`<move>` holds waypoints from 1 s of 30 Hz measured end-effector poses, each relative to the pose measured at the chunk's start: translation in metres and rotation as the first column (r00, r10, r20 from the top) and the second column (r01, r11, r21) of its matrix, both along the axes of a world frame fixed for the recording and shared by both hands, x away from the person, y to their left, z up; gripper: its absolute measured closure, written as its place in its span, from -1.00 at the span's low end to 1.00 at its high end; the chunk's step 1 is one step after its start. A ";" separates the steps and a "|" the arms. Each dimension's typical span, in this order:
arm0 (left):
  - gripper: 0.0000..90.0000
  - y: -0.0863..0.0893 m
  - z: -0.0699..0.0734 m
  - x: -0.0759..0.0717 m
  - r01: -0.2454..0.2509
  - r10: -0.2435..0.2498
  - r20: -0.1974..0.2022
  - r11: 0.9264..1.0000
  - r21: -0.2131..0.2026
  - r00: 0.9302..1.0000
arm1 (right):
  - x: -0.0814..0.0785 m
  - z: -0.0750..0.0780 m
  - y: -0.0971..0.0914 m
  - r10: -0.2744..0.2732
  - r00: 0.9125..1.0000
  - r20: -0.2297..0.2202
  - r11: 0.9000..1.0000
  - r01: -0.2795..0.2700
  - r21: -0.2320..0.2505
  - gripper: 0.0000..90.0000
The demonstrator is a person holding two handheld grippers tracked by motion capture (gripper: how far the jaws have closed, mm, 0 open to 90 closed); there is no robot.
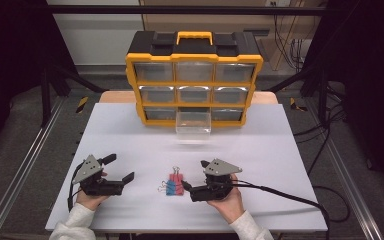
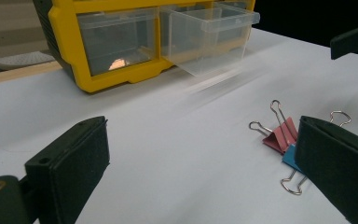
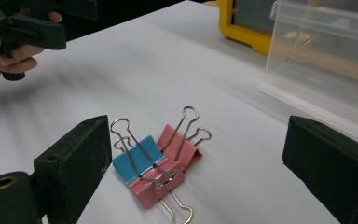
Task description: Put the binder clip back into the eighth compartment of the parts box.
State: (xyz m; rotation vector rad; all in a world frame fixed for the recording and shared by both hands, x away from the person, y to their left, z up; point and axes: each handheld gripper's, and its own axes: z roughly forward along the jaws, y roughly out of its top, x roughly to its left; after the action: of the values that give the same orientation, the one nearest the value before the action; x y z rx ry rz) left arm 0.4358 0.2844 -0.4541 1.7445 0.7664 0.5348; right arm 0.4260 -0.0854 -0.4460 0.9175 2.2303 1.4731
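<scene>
A small heap of binder clips [image 1: 175, 184], pink and blue, lies on the white table [image 1: 130, 135] near its front edge. In the right gripper view a blue clip [image 3: 137, 158] rests between two pink clips [image 3: 179, 144], their wire handles crossing. My right gripper [image 1: 195, 175] stands open just right of the heap, jaws wide. The clips lie in front of the gap, nearer the left jaw, untouched. My left gripper [image 1: 121, 168] is open to the left of the heap, with nothing between its jaws. It looks across at the clips [image 2: 279, 137].
A yellow and black drawer organizer [image 1: 194, 80] stands at the back of the table. Its bottom middle clear drawer [image 1: 193, 124] is pulled out toward me and looks empty. Cables trail off the table's right side.
</scene>
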 end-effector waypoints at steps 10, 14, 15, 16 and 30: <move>-0.94 0.000 0.000 0.000 -0.001 0.001 -0.002 1.000 0.002 1.000 | 0.002 -0.013 0.008 -0.025 0.997 -0.075 0.999 0.023 -0.026 -0.54; -0.94 0.000 -0.001 0.000 0.000 0.000 -0.003 1.000 0.006 1.000 | 0.004 -0.018 0.011 -0.024 0.995 -0.101 0.999 0.021 -0.035 -0.41; -0.94 0.000 -0.001 0.000 -0.001 0.001 -0.003 1.000 0.004 1.000 | 0.004 -0.019 0.012 -0.024 0.994 -0.107 0.999 0.020 -0.037 -0.39; -0.94 0.000 -0.001 0.000 0.000 0.000 -0.003 1.000 0.003 1.000 | 0.004 -0.021 0.012 -0.023 0.993 -0.117 0.999 0.018 -0.042 -0.34; -0.94 0.000 -0.001 0.000 -0.001 0.001 -0.002 1.000 0.003 1.000 | 0.005 -0.028 0.019 -0.014 0.978 -0.208 0.997 -0.002 -0.078 0.24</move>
State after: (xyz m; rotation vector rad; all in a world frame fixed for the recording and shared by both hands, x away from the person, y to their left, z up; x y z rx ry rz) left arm 0.4356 0.2845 -0.4546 1.7480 0.7682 0.5349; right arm 0.4311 -0.0667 -0.4735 1.0971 2.4104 1.3314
